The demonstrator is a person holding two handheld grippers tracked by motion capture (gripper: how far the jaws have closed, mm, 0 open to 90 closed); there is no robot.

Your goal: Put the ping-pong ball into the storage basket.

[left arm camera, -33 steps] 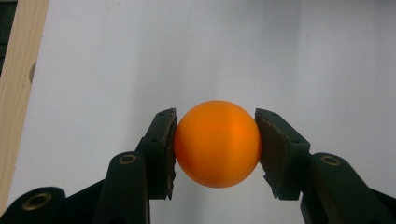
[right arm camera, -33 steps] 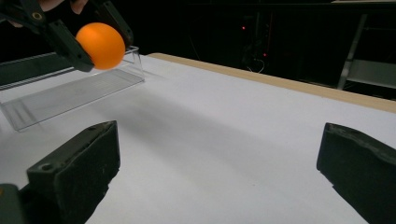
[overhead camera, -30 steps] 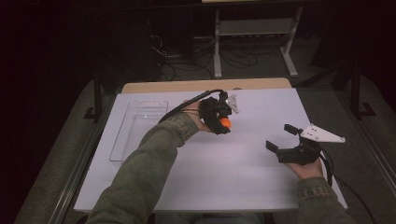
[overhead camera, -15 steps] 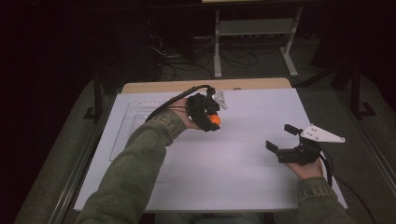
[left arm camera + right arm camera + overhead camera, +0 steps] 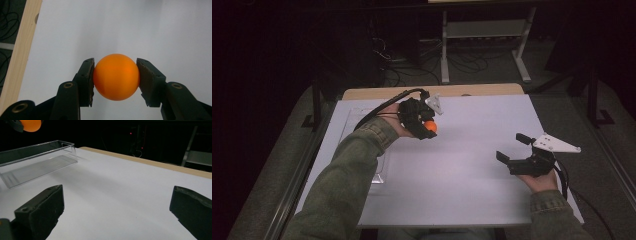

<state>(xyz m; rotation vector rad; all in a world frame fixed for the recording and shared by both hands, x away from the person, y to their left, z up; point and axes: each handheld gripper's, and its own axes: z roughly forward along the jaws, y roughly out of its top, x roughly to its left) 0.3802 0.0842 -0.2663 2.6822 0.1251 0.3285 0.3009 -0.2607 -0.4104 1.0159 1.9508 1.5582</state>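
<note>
Smooth matt orange ball (image 5: pixel 116 76), clear glossy plastic tray (image 5: pixel 37 160)

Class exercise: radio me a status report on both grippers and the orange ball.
Left gripper shut on orange ball, held above the table. Right gripper open, empty. Clear tray at the left side; nothing in the way.

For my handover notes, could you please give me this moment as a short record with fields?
surface: white table with a wooden far edge
held thing: orange ball
left gripper: shut on the orange ball, a pad pressing on each side, above the table
right gripper: open, nothing between its jaws, low over the near right part of the table
container: clear tray, no contents visible, at the left side of the table
</note>
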